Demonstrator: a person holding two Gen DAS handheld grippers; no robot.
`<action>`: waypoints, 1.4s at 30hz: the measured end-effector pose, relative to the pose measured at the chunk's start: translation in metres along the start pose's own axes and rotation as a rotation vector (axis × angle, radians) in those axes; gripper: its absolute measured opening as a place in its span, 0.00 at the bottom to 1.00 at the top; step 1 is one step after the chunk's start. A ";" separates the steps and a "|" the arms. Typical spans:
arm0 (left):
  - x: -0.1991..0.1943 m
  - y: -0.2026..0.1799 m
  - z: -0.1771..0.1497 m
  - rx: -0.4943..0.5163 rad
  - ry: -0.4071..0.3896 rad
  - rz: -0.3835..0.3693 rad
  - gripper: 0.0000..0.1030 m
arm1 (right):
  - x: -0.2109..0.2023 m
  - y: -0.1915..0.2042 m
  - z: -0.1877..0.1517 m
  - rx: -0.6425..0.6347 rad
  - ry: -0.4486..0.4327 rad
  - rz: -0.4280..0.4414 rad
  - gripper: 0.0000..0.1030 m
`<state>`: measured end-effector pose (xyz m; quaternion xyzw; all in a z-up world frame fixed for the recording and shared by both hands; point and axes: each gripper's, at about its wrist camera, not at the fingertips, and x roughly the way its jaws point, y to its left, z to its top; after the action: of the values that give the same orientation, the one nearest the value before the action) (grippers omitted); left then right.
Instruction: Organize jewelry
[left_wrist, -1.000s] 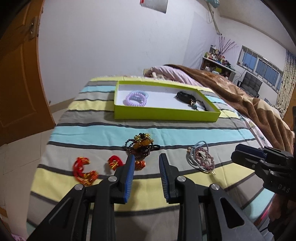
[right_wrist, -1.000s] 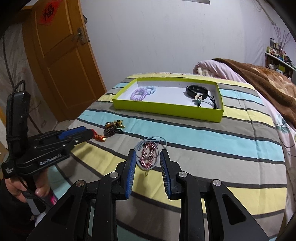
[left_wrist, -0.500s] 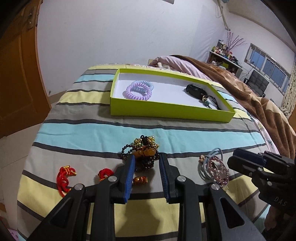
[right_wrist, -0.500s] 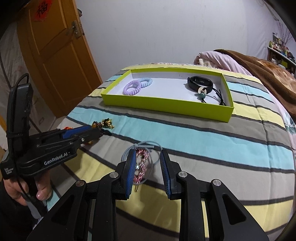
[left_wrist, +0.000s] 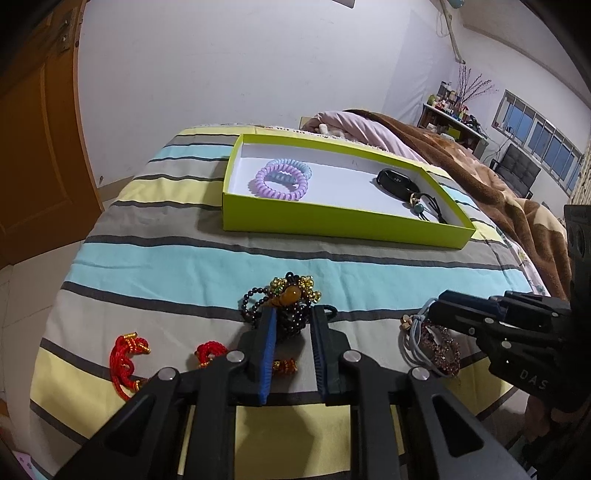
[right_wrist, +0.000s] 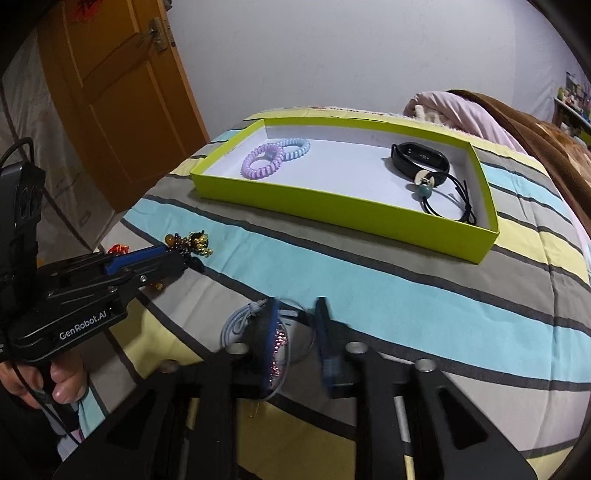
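Your left gripper is closing around the dark beaded bracelet on the striped bedspread, while your right gripper is closing around the sparkly pink hair tie, both well short of the green box.

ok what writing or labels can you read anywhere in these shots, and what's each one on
"GenRobot.AI": white lettering on the side of the left gripper, seen from the right wrist view.
"DAS": partial white letters on the body of the right gripper, cut off at the left wrist view's edge.
Red sign at the top of the door: mostly cropped, unreadable.
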<state>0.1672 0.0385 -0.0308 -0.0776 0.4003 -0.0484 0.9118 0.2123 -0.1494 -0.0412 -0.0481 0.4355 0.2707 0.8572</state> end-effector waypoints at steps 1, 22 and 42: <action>-0.001 0.000 0.000 -0.003 -0.004 -0.001 0.13 | -0.001 0.001 0.000 -0.007 -0.002 -0.004 0.09; -0.056 0.002 0.003 -0.011 -0.120 -0.043 0.12 | -0.057 0.017 0.006 -0.021 -0.150 0.001 0.01; -0.103 -0.018 0.006 0.040 -0.200 -0.065 0.12 | -0.122 0.021 0.003 -0.002 -0.275 -0.018 0.01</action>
<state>0.1018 0.0365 0.0506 -0.0768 0.3033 -0.0777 0.9466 0.1459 -0.1819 0.0579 -0.0152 0.3131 0.2676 0.9111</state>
